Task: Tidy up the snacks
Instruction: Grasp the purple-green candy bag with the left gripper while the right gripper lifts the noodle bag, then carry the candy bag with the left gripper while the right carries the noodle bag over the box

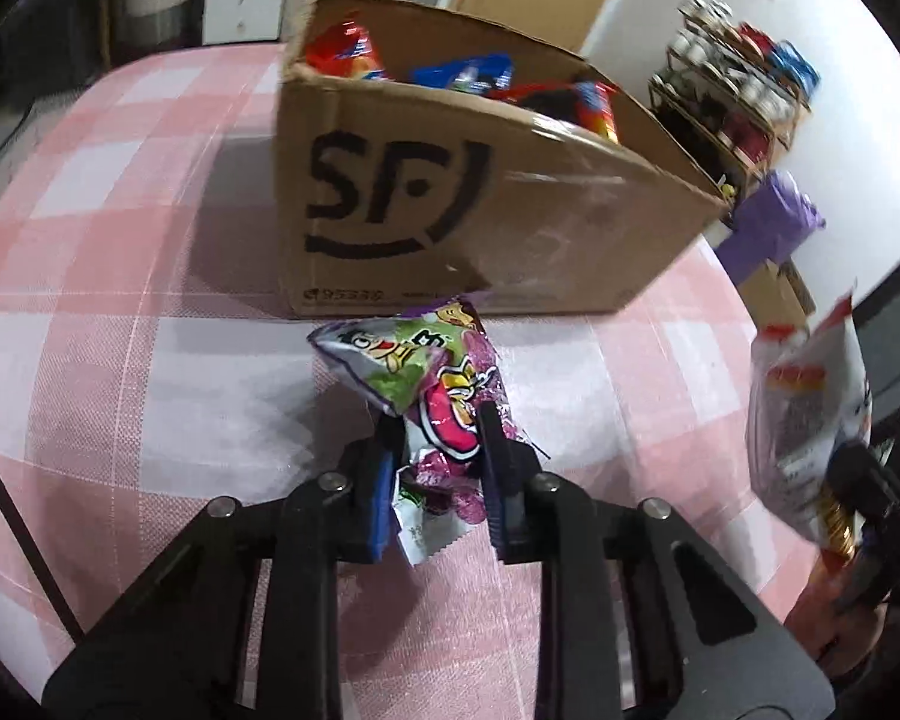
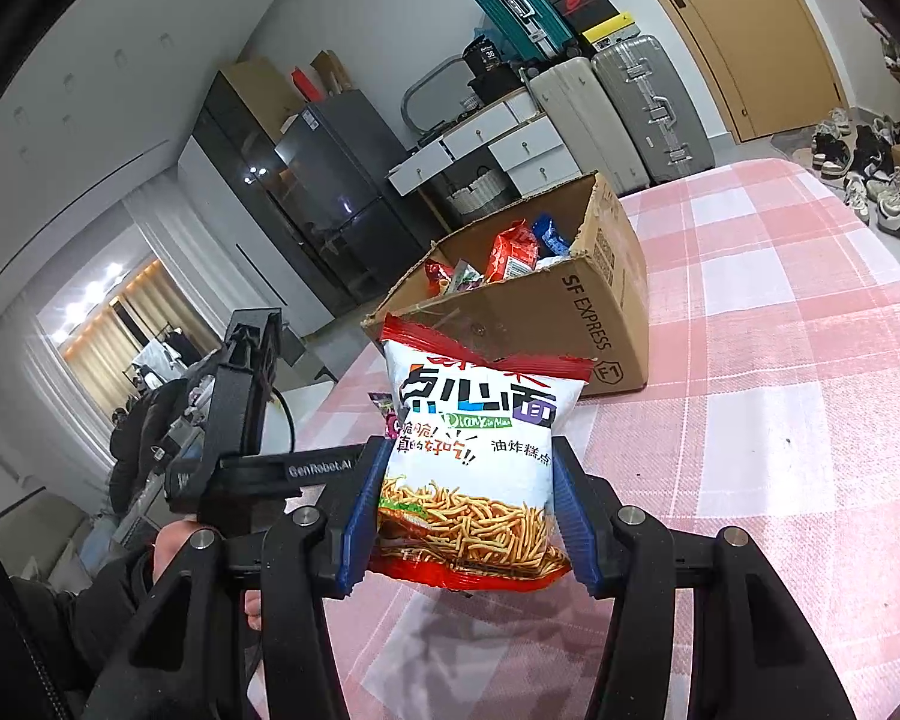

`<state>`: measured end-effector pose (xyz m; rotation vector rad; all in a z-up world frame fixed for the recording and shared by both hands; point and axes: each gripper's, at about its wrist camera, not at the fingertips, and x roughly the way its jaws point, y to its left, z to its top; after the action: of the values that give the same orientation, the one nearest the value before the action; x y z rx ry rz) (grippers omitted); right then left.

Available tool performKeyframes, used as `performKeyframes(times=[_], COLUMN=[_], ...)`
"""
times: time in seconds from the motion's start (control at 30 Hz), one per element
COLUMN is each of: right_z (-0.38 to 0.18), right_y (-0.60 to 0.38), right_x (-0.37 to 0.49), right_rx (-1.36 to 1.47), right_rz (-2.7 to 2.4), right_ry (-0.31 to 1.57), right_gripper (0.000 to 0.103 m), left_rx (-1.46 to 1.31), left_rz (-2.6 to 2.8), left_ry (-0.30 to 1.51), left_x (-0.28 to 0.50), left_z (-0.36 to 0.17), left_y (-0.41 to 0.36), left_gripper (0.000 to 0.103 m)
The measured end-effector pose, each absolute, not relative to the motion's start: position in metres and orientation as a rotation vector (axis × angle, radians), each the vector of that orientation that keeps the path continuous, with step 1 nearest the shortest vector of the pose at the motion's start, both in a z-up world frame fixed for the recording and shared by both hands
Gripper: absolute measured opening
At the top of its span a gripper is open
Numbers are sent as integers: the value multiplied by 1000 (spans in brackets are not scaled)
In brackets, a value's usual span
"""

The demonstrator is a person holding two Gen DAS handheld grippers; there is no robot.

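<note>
My left gripper [image 1: 435, 420] is shut on a green and pink snack packet [image 1: 432, 396], held just above the pink checked tablecloth in front of the open cardboard box [image 1: 450, 228] marked SF. My right gripper [image 2: 468, 450] is shut on a white and red bag of noodle snacks [image 2: 474, 462], held upright above the table; the bag also shows at the right edge of the left wrist view [image 1: 810, 420]. The box [image 2: 570, 312] holds several red and blue snack packets [image 2: 510, 252]. The left gripper's body [image 2: 240, 420] shows left of the bag.
The table has a pink checked cloth [image 2: 780, 390]. Behind the box, in the left wrist view, stand a rack of jars [image 1: 738, 96] and a purple bag [image 1: 768, 228]. Suitcases [image 2: 630, 108], white drawers [image 2: 510, 144] and a dark fridge [image 2: 330, 180] line the far wall.
</note>
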<state>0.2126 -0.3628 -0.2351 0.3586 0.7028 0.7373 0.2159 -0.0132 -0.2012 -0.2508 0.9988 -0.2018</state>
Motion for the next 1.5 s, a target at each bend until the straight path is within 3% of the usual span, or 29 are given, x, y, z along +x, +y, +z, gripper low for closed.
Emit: performKeyframes(times=[0.63, 1.5], right_z=[-215, -170], right_y=[-356, -351], right_x=[189, 209], right_rx=[303, 292], right_rz=[721, 689], right_ry=[672, 599], right_gripper=[53, 53], left_rx=[-182, -157], left_rz=[-197, -278], left_ry=[927, 751], left_x=[163, 130], left_z=[-171, -50], left_y=[3, 30], left_gripper=[20, 20])
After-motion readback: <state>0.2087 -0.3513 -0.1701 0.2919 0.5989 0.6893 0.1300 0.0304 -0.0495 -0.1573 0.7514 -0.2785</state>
